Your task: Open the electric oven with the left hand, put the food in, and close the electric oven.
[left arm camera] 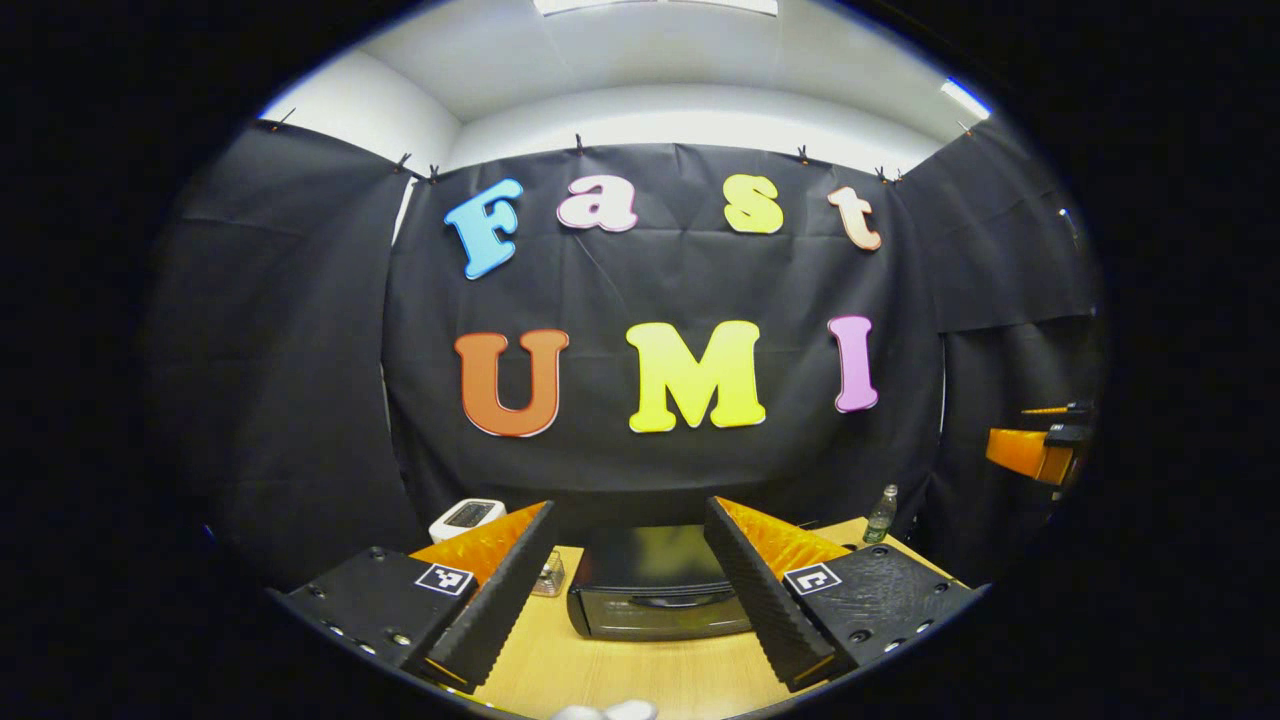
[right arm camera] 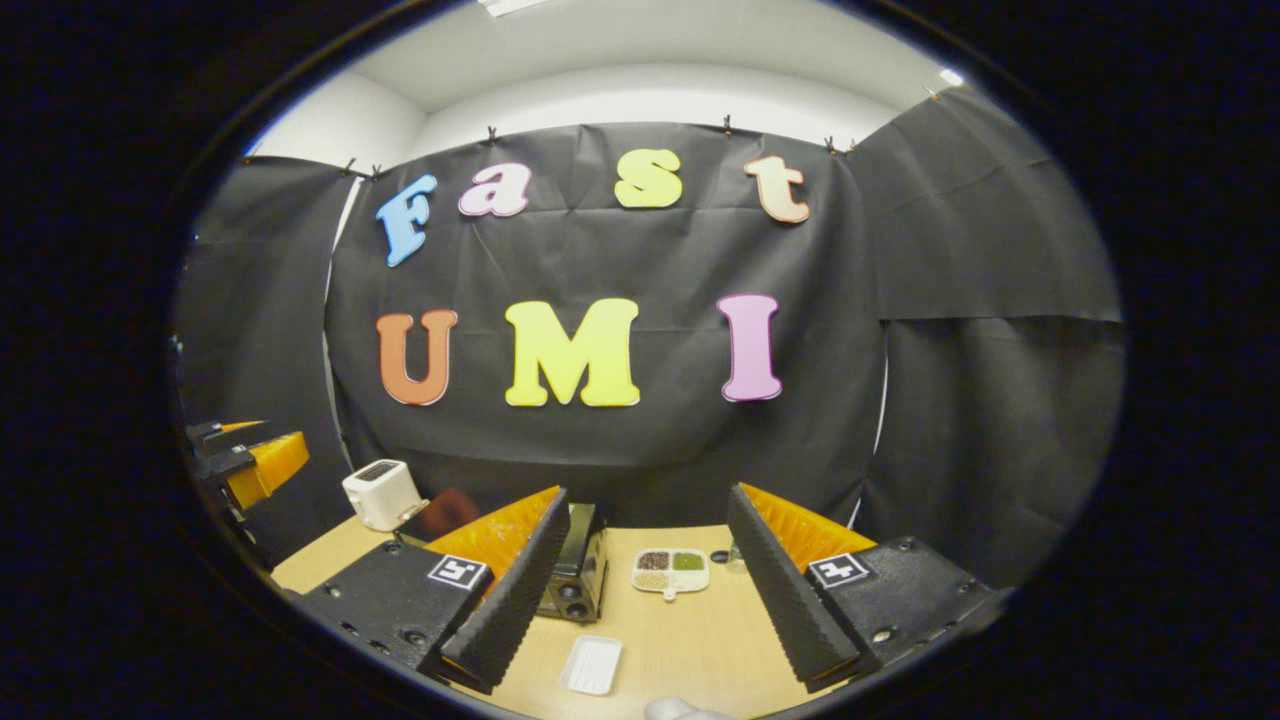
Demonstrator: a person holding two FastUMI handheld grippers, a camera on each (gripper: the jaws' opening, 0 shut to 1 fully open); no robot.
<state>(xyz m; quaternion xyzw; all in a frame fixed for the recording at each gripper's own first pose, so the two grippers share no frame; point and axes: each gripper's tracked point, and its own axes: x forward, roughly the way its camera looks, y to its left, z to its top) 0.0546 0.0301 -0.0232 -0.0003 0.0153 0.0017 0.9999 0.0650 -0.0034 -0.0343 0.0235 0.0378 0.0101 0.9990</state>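
Observation:
The black electric oven [left arm camera: 655, 592] stands on the wooden table [left arm camera: 640, 670] with its glass door shut and the handle along the door's top. My left gripper [left arm camera: 630, 520] is open, raised above the table, its fingers framing the oven from a distance. In the right gripper view the oven [right arm camera: 576, 575] shows from the side. My right gripper [right arm camera: 648, 498] is open and holds nothing. A white rounded thing [right arm camera: 680, 710] lies at the table's near edge; what it is I cannot tell. The left gripper [right arm camera: 245, 462] also appears at the far left of the right gripper view.
A white toaster [right arm camera: 382, 493] sits at the back left of the table. A white divided dish [right arm camera: 671, 571] with several fillings lies right of the oven, a small white tray [right arm camera: 592, 665] nearer. A small jar [left arm camera: 548, 575] stands left of the oven, a bottle [left arm camera: 881, 513] at the back right.

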